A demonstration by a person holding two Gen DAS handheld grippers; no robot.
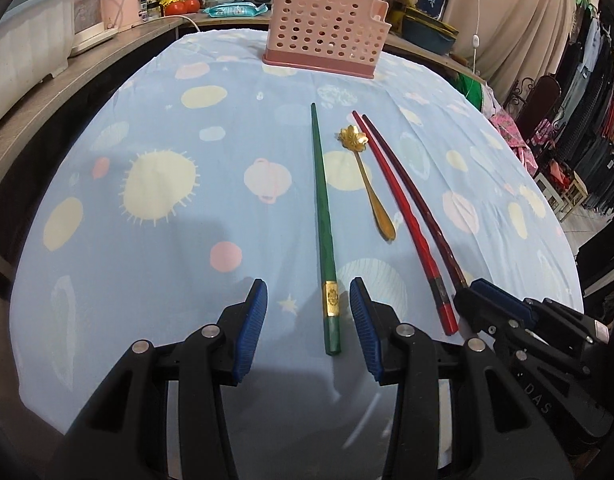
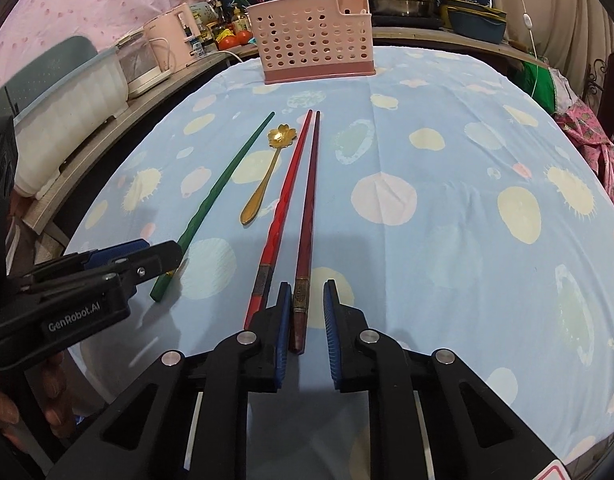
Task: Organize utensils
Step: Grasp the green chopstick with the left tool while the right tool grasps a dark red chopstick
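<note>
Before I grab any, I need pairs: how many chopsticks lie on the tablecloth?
3. The green chopstick lies left of the gold spoon; the red chopstick and dark maroon chopstick lie side by side right of it. More may be hidden inside the pink basket.

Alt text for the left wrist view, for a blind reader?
The open left gripper straddles a green chopstick lying on a blue patterned tablecloth. Right of it lie a gold spoon and two red chopsticks; a pink basket stands beyond.
</note>
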